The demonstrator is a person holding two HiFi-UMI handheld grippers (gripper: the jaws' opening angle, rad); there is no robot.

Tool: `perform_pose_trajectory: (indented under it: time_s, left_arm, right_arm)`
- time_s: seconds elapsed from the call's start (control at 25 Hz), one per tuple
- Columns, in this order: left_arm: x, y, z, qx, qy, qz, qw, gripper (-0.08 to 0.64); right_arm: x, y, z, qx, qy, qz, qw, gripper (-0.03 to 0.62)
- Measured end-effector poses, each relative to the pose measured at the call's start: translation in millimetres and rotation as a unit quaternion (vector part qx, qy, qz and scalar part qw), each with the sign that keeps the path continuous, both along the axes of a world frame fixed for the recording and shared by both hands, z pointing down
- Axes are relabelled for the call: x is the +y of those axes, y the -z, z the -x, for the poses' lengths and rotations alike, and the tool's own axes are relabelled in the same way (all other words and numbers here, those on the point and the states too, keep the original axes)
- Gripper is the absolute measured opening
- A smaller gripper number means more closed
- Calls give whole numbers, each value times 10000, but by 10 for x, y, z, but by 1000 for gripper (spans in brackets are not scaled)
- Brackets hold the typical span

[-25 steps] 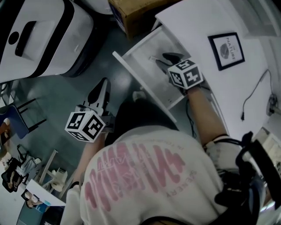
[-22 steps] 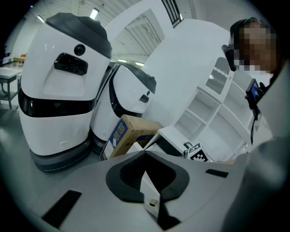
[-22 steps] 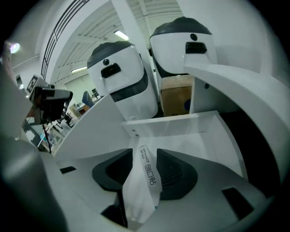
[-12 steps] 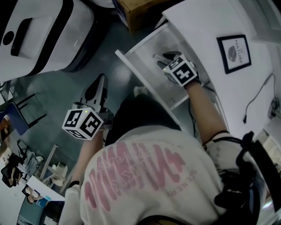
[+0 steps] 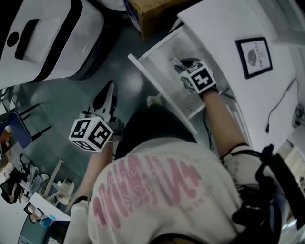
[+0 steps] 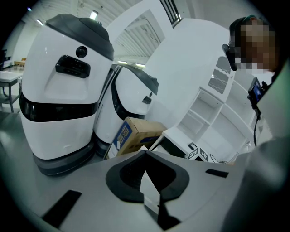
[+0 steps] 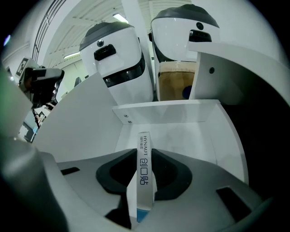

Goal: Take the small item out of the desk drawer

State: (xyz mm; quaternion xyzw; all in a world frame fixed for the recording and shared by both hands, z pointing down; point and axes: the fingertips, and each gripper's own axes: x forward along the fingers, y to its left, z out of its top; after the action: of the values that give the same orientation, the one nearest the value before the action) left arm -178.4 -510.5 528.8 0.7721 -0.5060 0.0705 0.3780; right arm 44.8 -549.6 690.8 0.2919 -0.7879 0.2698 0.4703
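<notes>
Head view and both gripper views. My right gripper (image 7: 145, 152) reaches steeply down into the open drawer (image 5: 159, 93) of the white desk (image 5: 214, 26). Its jaws have just been closing, and I read them as clamped on a thin white box (image 7: 144, 174) that stands on edge between the pads, its narrow printed side facing the camera. The box's far end points toward the drawer's back wall, over the pale floor. In the head view the marker cube covers most of the grip, so I cannot make the box out clearly there.

My left gripper (image 5: 109, 93) hangs outside the drawer, over the grey floor and well apart from the right one. Its jaws are together with nothing between them.

On the desk lie a small framed print (image 5: 254, 56) and a dark cable (image 5: 280, 102). Beyond the drawer stand a brown carton (image 5: 152, 14) and two large white machines (image 6: 63, 90).
</notes>
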Motion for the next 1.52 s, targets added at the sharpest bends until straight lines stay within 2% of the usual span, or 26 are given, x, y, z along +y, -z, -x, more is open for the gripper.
perform_pose_trajectory:
  time_s: [0.12, 0.24, 0.56, 0.64, 0.76, 0.84, 1.12, 1.32, 1.52]
  left_arm:
    - [49, 29, 31, 56, 45, -8, 10000, 29]
    - [63, 153, 58, 166, 32, -176, 9997, 29]
    - [174, 697, 86, 346, 47, -697, 9970, 29]
    - [206, 892, 78, 358, 10, -973, 9946, 29]
    - [253, 1218, 48, 399, -139, -1432, 9888, 29]
    - [316, 1417, 56, 428, -237, -1589, 9861, 29]
    - [616, 2019, 166, 427, -459, -2130, 9750, 29]
    - [973, 2239, 178, 512, -692, -2376, 9675, 29]
    - [1371, 2276, 115, 529, -909, -2407, 9649, 29]
  right_arm:
    - [39, 91, -9, -136, -302, 12, 9994, 107]
    - [79, 239, -29, -196, -612, -115, 9979, 106]
    - [196, 1068, 21, -454, -1388, -1001, 9842, 106]
    - [222, 1332, 49, -530, -1496, -1318, 9785, 106]
    - [300, 1749, 81, -656, -1610, -1761, 9689, 106]
    - [410, 2057, 122, -758, -1716, -2030, 9611, 106]
    - [829, 3141, 328, -1184, -1987, -3023, 9247, 107]
    - [1256, 3736, 497, -1340, -1956, -3599, 9024, 107]
    - [1716, 4112, 576, -1475, -1973, -4011, 8823, 107]
